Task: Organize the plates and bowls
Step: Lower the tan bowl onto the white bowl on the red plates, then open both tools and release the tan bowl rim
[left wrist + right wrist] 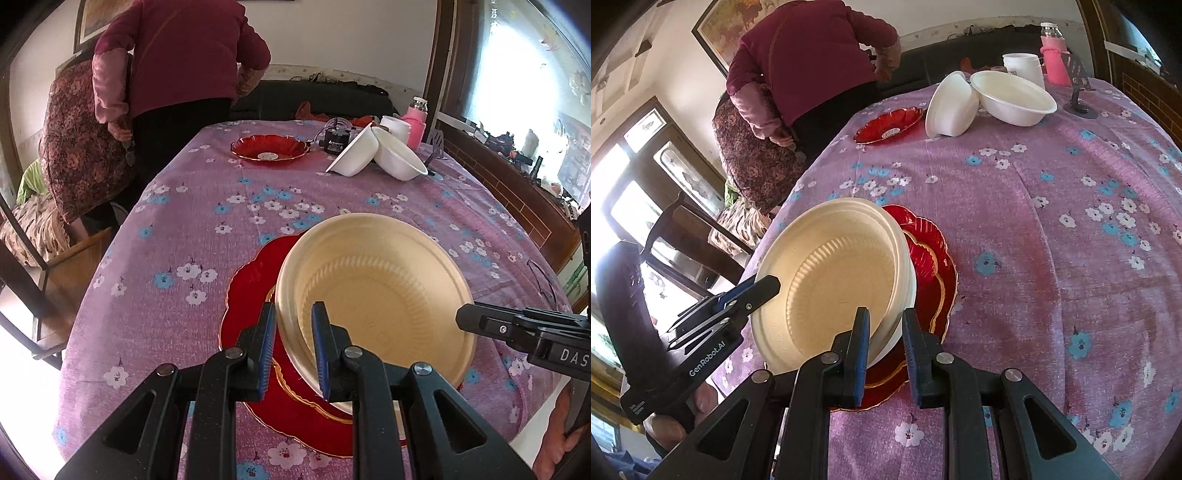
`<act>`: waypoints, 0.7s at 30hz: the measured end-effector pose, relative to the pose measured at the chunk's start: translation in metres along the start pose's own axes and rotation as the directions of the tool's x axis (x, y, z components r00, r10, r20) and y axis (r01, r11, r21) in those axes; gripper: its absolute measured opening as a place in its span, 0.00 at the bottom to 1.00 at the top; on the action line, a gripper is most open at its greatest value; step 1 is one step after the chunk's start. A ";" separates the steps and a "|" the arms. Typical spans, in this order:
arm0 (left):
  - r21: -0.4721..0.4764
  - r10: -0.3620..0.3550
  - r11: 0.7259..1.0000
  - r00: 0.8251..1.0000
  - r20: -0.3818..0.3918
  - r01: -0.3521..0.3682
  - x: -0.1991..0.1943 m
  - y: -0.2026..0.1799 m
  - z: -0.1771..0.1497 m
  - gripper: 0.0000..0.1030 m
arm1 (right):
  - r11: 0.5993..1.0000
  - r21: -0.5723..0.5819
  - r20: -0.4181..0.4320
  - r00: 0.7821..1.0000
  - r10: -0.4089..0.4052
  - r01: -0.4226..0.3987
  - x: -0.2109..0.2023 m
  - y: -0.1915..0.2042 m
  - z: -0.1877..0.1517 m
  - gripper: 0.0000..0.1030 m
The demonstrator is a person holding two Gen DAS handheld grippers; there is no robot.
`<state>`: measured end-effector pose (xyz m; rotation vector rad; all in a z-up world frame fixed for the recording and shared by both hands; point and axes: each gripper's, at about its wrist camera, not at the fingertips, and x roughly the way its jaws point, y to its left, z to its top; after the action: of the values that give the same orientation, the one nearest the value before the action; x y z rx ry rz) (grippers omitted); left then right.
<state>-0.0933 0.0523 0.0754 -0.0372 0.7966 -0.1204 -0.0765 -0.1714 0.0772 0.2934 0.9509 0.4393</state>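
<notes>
**Bowl going down onto the red plates**

Cream bowl (373, 295) sits tilted above the stacked red plates (255, 295), left gripper (293, 347) and right gripper (884, 350) each clamped on opposite rims. Its underside seems to touch the top plate already. Level both hands together, lower evenly, centre it, then release.
</notes>
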 end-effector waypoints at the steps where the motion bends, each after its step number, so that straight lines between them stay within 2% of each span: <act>1: 0.000 0.001 1.000 1.000 -0.002 -0.001 0.001 0.000 0.000 0.17 | 1.000 0.000 -0.001 1.000 0.000 0.000 0.000 0.000 0.000 0.19; 21: -0.005 0.008 1.000 1.000 0.005 -0.008 -0.004 -0.001 -0.002 0.19 | 1.000 0.005 0.015 1.000 0.005 -0.005 -0.003 -0.001 -0.001 0.19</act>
<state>-0.0979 0.0516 0.0768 -0.0392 0.7916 -0.1104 -0.0790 -0.1738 0.0785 0.3035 0.9366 0.4385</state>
